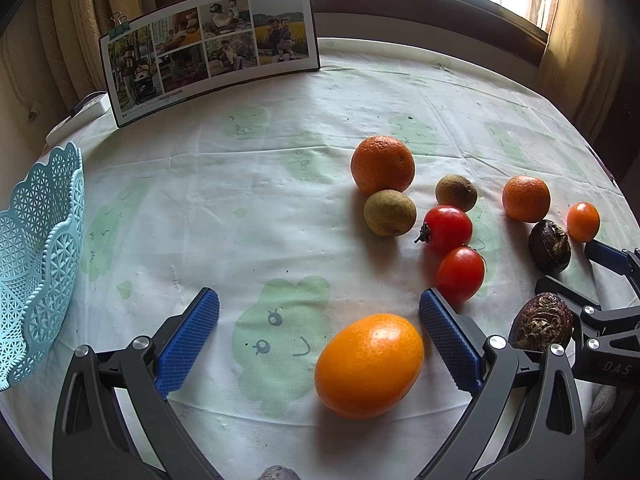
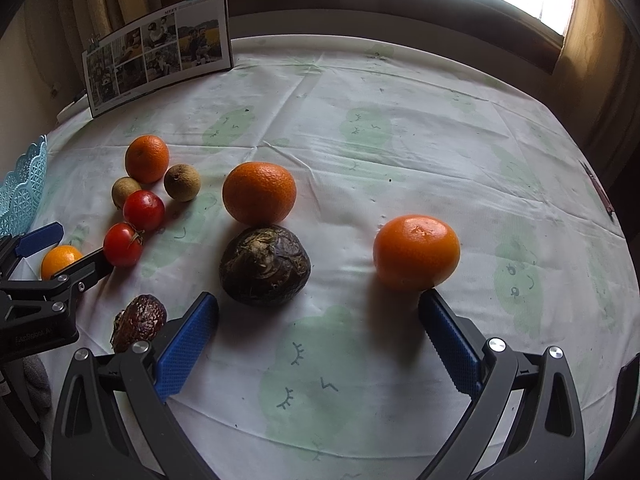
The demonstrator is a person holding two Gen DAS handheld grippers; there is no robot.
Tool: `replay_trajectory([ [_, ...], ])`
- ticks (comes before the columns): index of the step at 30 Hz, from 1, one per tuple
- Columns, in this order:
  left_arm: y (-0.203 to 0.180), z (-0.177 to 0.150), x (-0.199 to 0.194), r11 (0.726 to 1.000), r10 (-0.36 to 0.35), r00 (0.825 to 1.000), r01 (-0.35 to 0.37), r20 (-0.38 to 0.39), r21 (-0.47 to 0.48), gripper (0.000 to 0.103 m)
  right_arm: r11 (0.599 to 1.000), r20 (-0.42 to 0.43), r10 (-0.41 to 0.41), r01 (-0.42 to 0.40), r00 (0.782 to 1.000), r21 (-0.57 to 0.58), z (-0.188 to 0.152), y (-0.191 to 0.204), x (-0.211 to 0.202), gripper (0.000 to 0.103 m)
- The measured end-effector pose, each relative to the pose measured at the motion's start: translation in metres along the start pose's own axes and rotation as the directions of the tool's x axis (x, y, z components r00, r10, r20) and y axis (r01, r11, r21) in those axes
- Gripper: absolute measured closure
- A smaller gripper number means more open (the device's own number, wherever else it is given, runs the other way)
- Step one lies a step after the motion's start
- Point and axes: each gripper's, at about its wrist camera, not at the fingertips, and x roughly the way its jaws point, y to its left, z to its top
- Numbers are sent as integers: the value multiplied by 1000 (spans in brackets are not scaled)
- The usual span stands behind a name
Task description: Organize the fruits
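Left gripper [image 1: 319, 334]: its blue-padded fingers are spread wide and hold nothing; they hover low over the table.
Right gripper [image 2: 319, 334]: it too is spread wide and empty; in the left wrist view it shows at the right edge [image 1: 576, 280].
Tablecloth [image 1: 248, 184]: white with pale green cartoon shapes, it covers the table under both grippers.
Photo board [image 1: 212, 46]: it stands upright at the far edge, ahead and to the left of the left gripper, held by teal binder clips.
Basket [image 1: 36, 264]: a light blue lattice basket, it sits well to the left of the left gripper; what it holds is out of view.
Oval orange fruit [image 1: 369, 365]: it lies between the left gripper's fingers, nearer the right finger, apparently untouched.
Far orange [image 1: 382, 164]: it lies ahead and right of the left gripper, touching a brown longan [image 1: 389, 212].
Middle orange [image 2: 259, 193]: it sits ahead of the right gripper, against the dark bulb.
Near orange [image 2: 416, 252]: it sits just ahead of the right gripper's right fingertip.
Dark bulb [image 2: 265, 266]: it rests just ahead of the right gripper's left finger.
Second dark bulb [image 2: 139, 322]: it lies just outside that left finger.
Two red tomatoes [image 1: 460, 274]: they lie side by side, just ahead of the left gripper's right fingertip.
Second longan [image 1: 456, 193]: it lies beyond the tomatoes.
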Motion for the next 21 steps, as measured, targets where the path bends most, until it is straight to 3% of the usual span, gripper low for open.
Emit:
replay_trajectory([
  [12, 2, 0, -2, 999, -23, 1000, 23, -11, 26, 2, 1000, 1, 2, -2, 1000, 2, -1, -3, -2, 5],
  [21, 6, -3, -7, 1000, -15, 1000, 16, 25, -22, 2, 1000, -5, -3, 3, 1000, -2, 2, -2, 0, 5],
])
